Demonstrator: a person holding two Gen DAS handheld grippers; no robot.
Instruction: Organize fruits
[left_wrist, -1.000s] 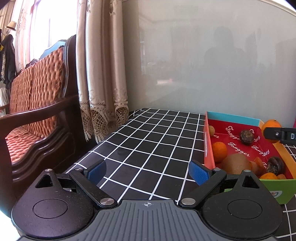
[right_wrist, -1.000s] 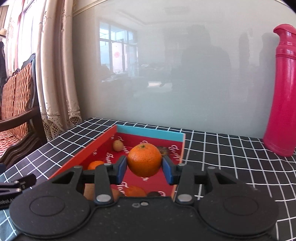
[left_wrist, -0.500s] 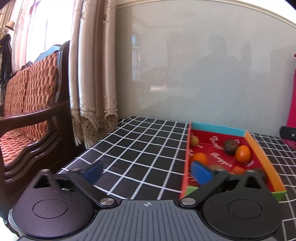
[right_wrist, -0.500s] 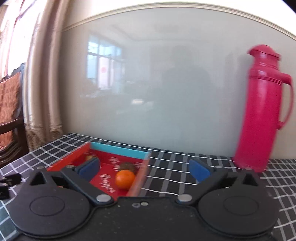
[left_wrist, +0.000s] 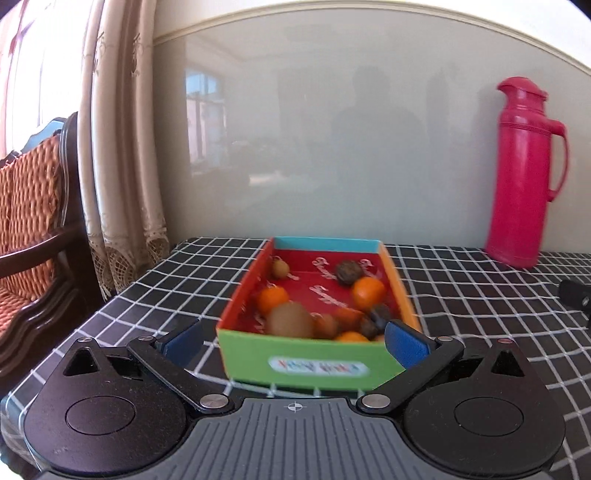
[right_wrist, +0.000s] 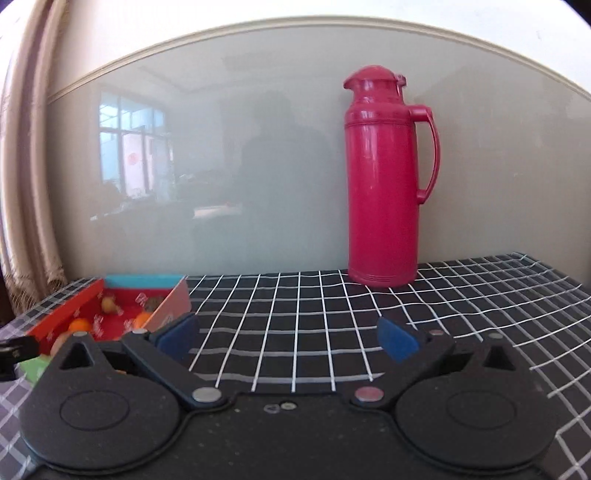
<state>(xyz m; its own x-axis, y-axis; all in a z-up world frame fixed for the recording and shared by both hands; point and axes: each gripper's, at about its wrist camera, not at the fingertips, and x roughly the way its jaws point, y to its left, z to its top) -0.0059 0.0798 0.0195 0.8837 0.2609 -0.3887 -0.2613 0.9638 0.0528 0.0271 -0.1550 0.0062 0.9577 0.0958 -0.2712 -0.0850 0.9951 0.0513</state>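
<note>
A colourful cardboard box (left_wrist: 314, 363) with a green front, red inside and blue back wall holds several fruits: oranges (left_wrist: 367, 292), a brown kiwi (left_wrist: 290, 320) and dark round fruits (left_wrist: 347, 272). My left gripper (left_wrist: 295, 341) is open and empty, its blue pads on either side of the box's near end. My right gripper (right_wrist: 288, 338) is open and empty over the black checked cloth, to the right of the box (right_wrist: 66, 319).
A tall red thermos (right_wrist: 384, 177) stands at the back against the glossy wall, also in the left wrist view (left_wrist: 524, 173). A wooden chair (left_wrist: 33, 229) and a curtain (left_wrist: 122, 147) stand left of the table. The right gripper's tip (left_wrist: 574, 293) shows at the right edge.
My right gripper let go of the orange into the box, opened and swung right toward the thermos. My left gripper swung right, so the box now sits between its open fingers.
</note>
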